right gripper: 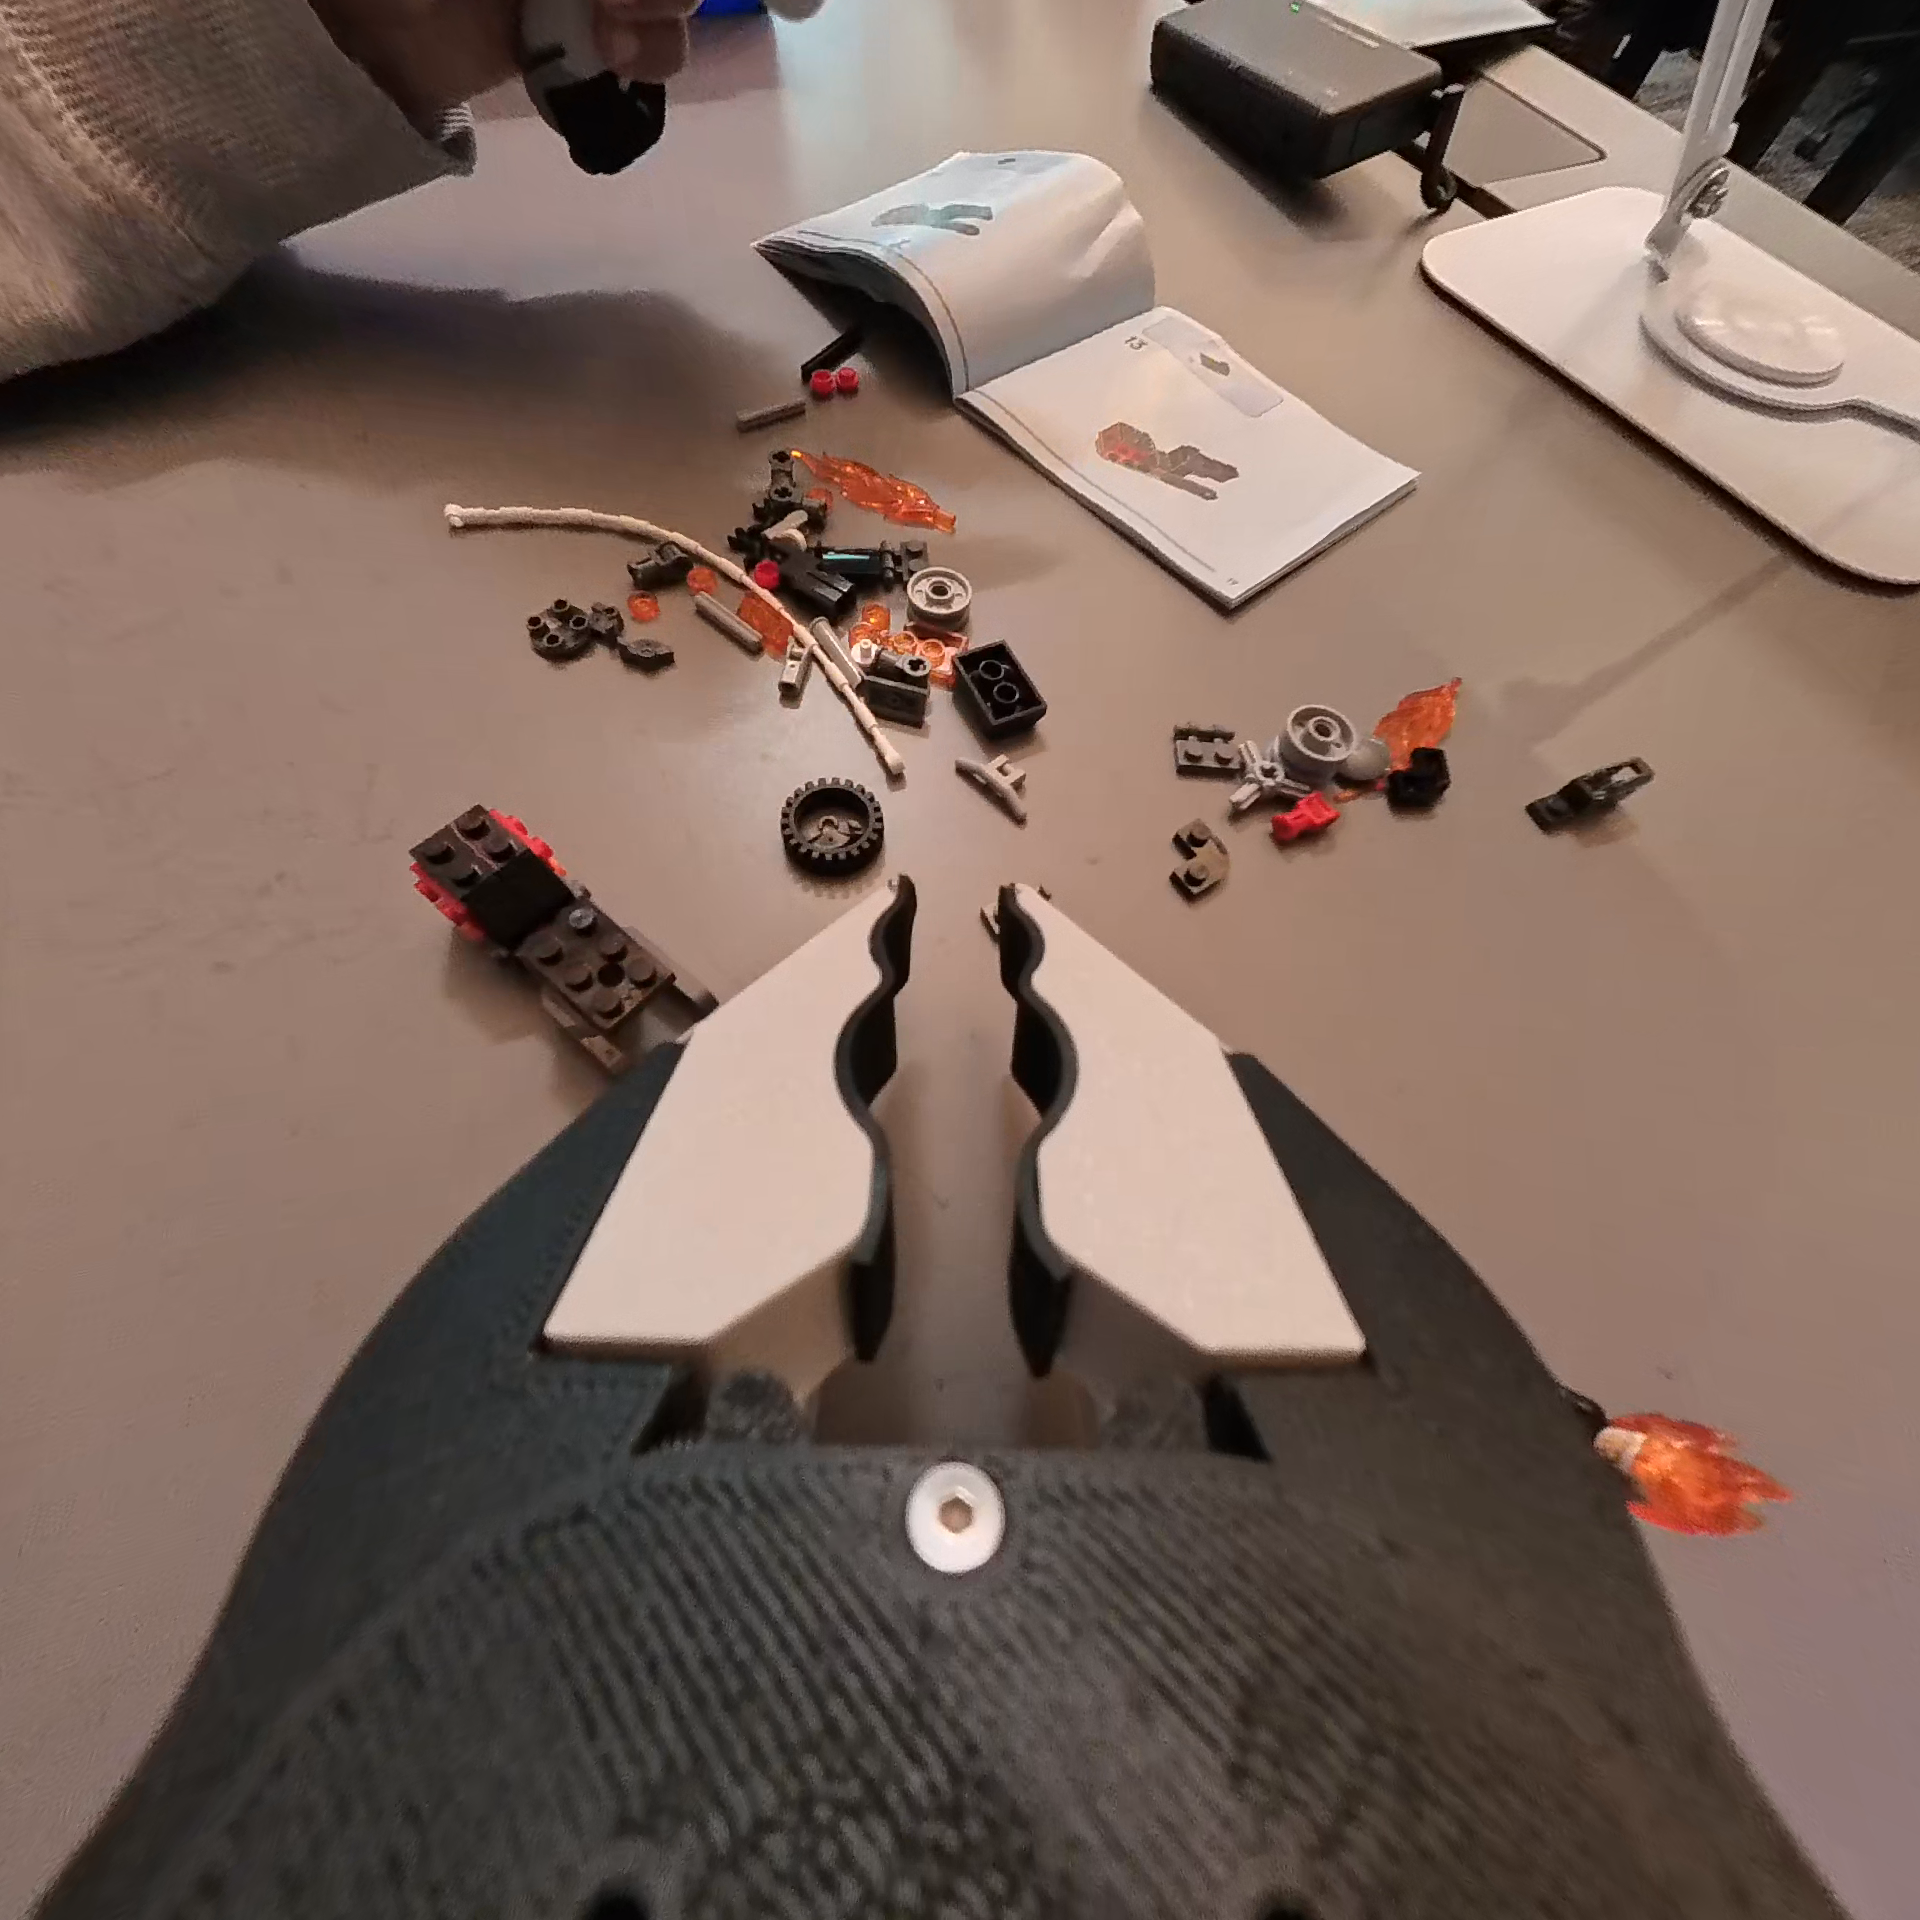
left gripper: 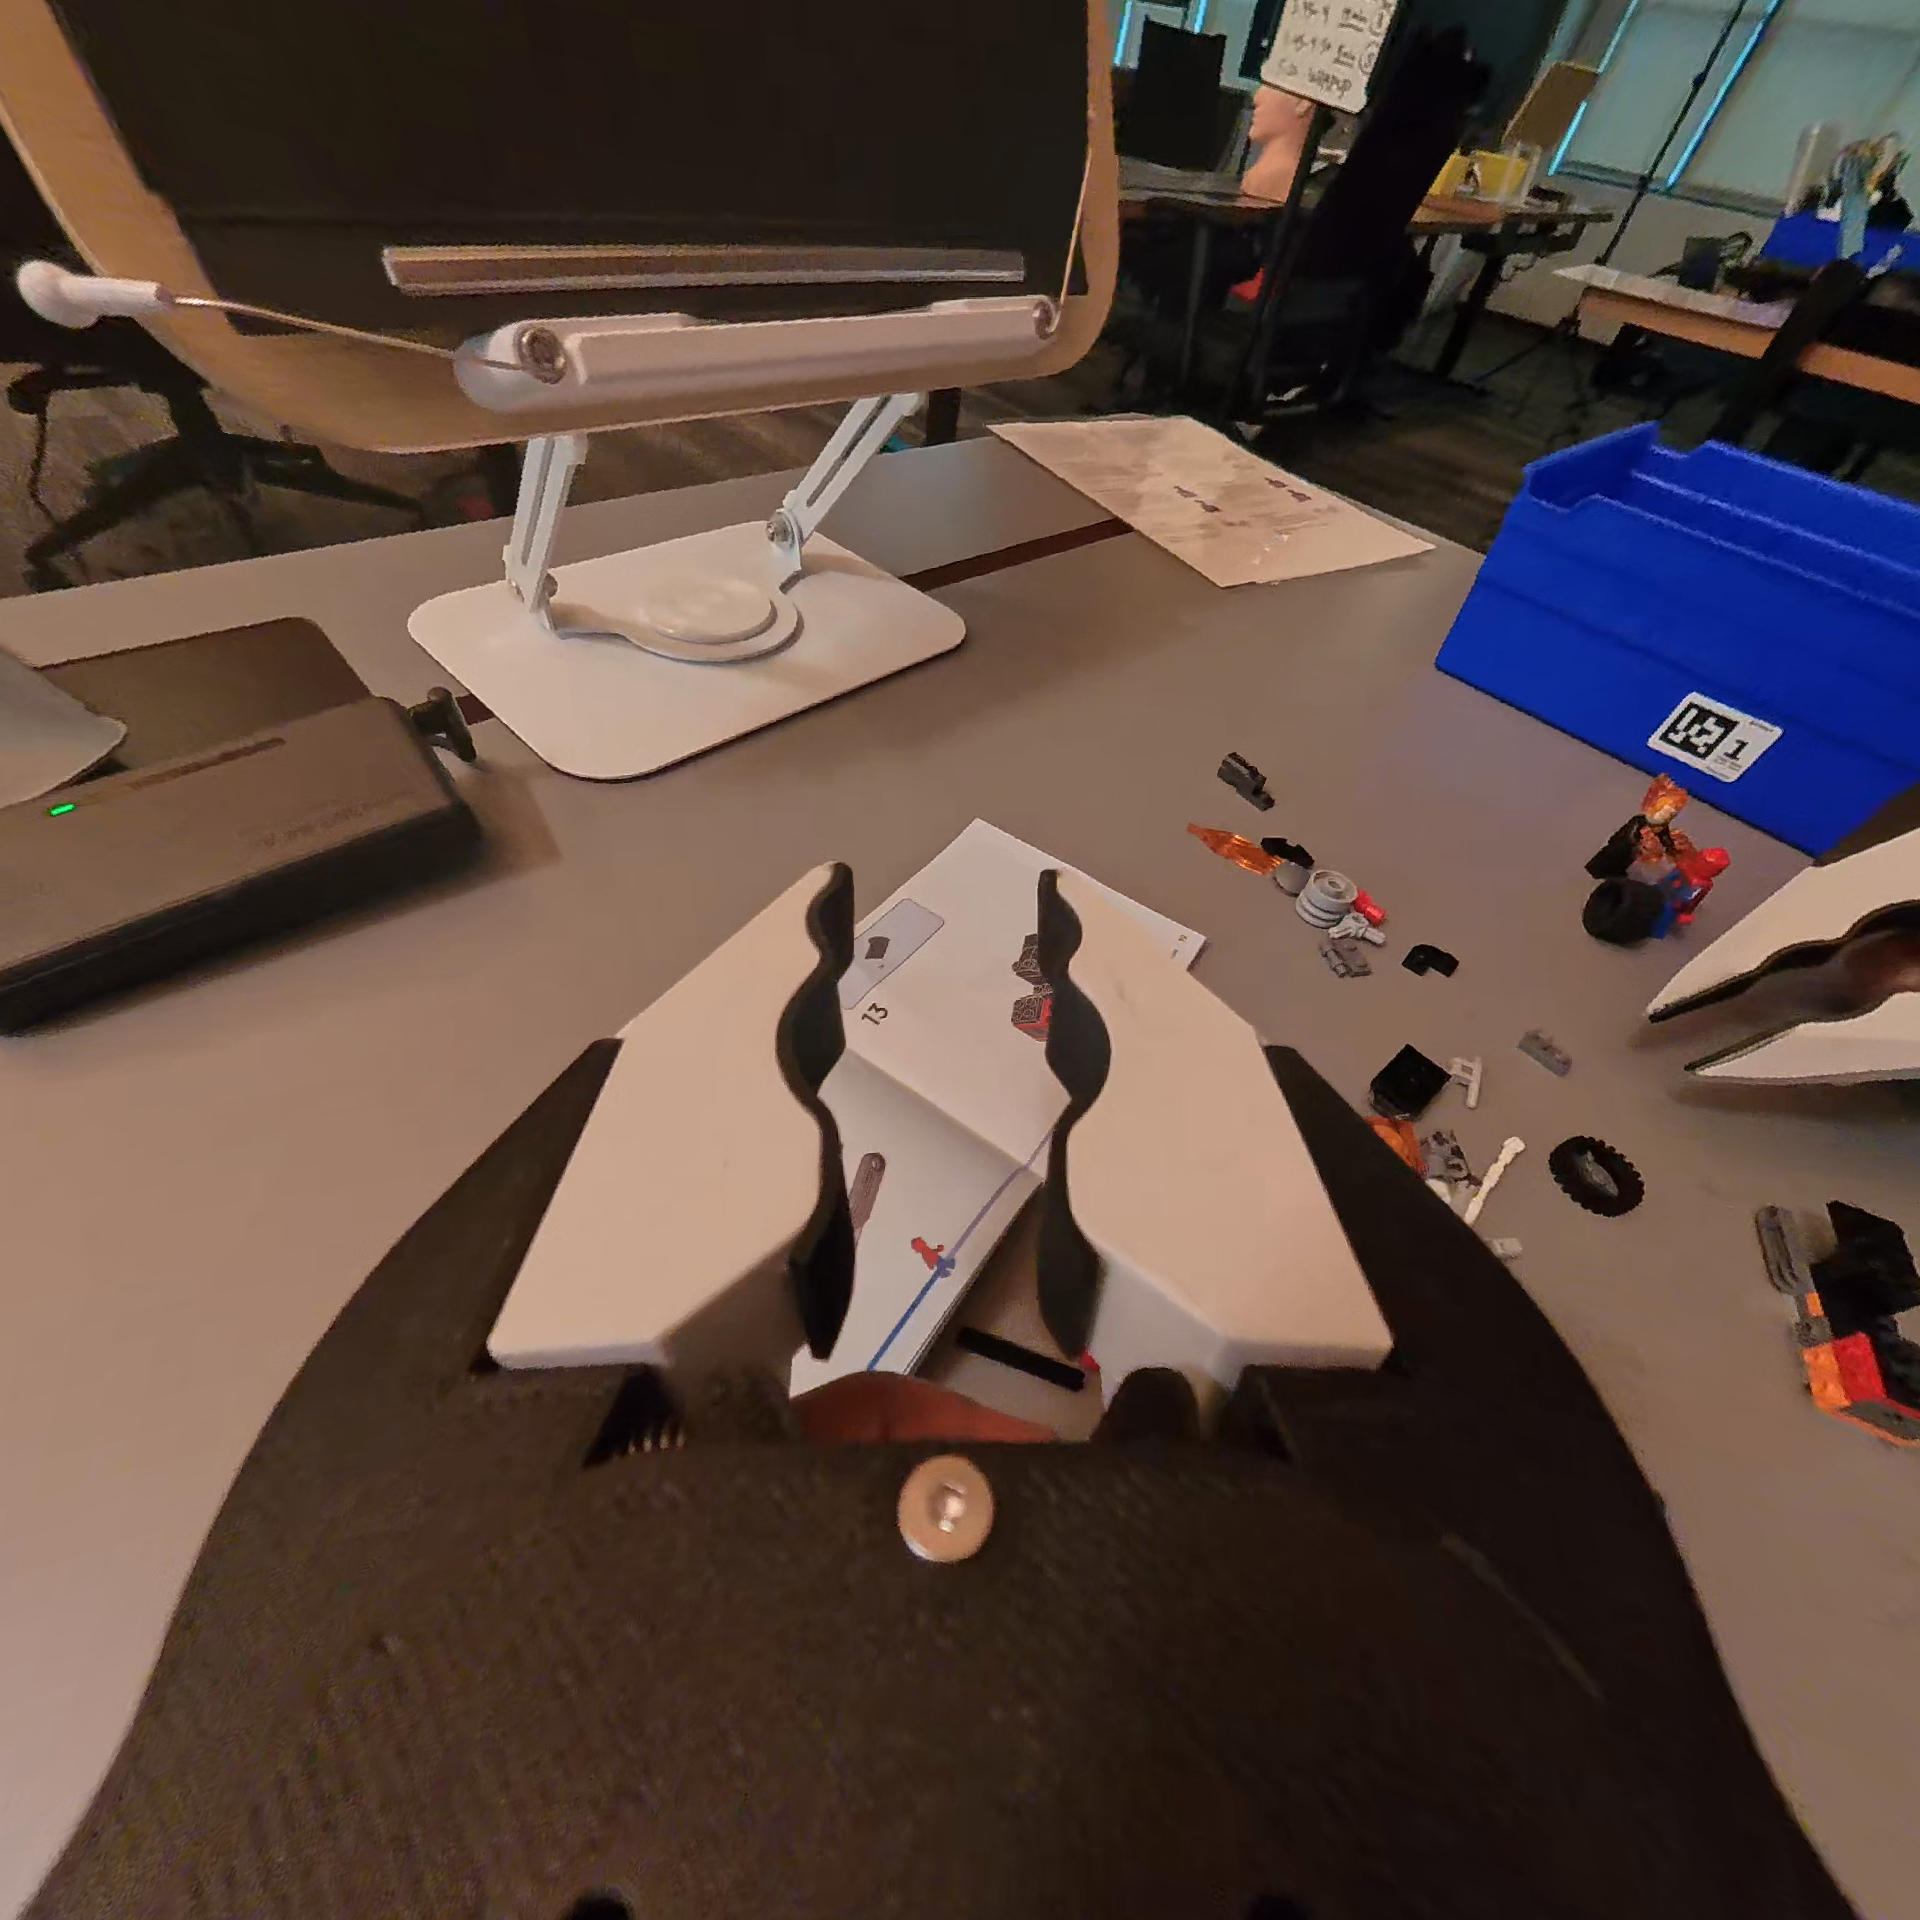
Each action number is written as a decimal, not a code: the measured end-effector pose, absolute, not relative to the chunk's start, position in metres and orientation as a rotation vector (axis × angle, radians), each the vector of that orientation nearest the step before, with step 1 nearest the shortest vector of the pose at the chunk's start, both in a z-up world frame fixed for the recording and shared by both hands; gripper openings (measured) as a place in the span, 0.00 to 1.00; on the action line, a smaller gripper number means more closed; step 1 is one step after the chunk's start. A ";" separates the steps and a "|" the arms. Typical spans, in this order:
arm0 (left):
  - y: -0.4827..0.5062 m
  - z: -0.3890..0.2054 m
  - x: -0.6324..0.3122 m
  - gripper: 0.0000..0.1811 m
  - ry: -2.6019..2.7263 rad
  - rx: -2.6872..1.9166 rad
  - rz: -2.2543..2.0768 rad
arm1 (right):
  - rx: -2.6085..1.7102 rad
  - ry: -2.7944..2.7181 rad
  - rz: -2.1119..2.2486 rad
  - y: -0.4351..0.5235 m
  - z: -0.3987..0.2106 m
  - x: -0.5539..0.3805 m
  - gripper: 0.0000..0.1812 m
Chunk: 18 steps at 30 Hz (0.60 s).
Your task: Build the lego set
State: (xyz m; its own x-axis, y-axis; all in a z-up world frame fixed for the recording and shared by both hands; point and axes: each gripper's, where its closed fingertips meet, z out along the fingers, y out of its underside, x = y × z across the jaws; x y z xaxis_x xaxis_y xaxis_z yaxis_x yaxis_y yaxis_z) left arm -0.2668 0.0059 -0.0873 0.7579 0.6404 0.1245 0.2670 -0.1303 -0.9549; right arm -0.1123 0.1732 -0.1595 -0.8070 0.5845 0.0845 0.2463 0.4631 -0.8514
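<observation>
A page number sat on the open booklet (right gripper: pixel 1195 457), a printed white sticker (left gripper: pixel 1714 736) marked the blue bin (left gripper: pixel 1662 582), and handwriting filled the far whiteboard (left gripper: pixel 1325 47).

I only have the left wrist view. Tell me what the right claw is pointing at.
Observer: The right claw is open and empty, its tips just short of a black tyre.
Operator: Report what's on its left side.
Observer: The partly built black-and-red model lies flat, close beside the claw's left finger.
Operator: My own claw blocks the booklet's fold. Check there.
Observer: Two small red round pieces lie beside the raised pages of the booklet.
</observation>
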 end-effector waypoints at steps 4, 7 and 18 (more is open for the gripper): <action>0.015 -0.094 -0.259 0.08 -0.671 -1.770 0.354 | -0.699 -2.353 1.278 0.173 -0.160 -0.112 0.08; 0.021 -0.099 -0.254 0.06 -0.653 -1.792 0.312 | -0.698 -2.354 1.276 0.173 -0.160 -0.112 0.08; 0.035 -0.108 -0.244 0.03 -0.597 -1.841 0.264 | -0.694 -2.357 1.273 0.173 -0.160 -0.111 0.08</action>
